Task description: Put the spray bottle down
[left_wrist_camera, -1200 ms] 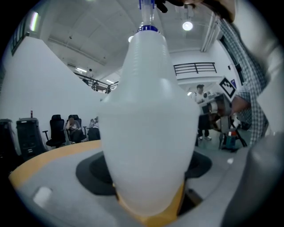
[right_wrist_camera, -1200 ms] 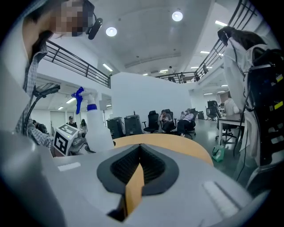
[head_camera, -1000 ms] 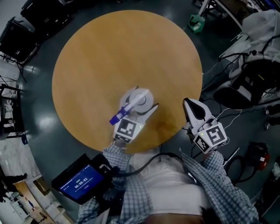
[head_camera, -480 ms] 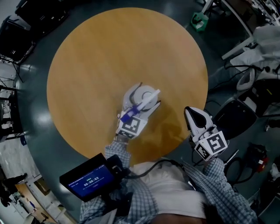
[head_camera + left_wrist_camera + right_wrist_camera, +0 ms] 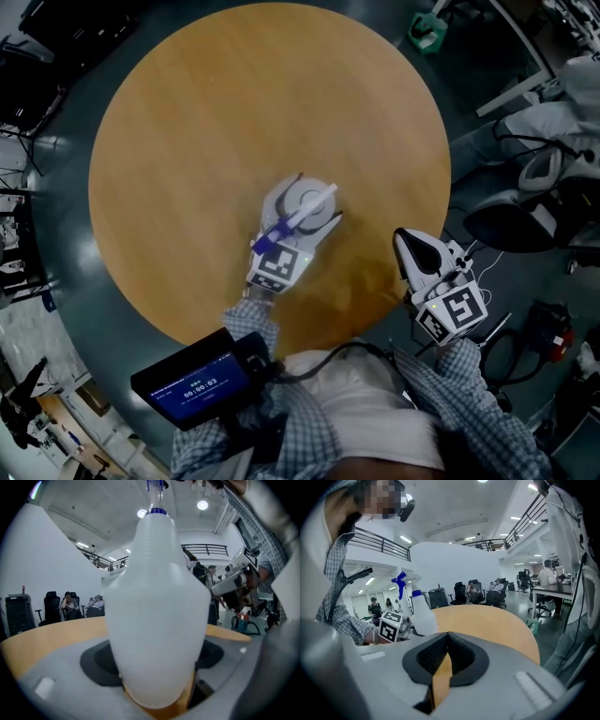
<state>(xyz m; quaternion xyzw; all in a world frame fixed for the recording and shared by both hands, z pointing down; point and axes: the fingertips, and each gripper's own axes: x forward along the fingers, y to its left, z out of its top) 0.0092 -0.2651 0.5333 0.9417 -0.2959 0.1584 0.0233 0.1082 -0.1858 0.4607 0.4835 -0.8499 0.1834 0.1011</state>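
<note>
Table [image 5: 234,112]: round, wooden top, seen from above.
Spray bottle [image 5: 157,620]: white, upright, a little toward 4 o'clock of the table's centre; whether its base touches the wood cannot be told.
Trigger head [image 5: 272,239]: blue, reaching toward 7 o'clock from the bottle, above the gripper body.
Left gripper [image 5: 309,208]: jaws clamped on the bottle's lower body, one on each side.
Right gripper [image 5: 408,239]: jaws together, nothing between them; held just past the table's edge at 4 o'clock, well apart from the bottle.
</note>
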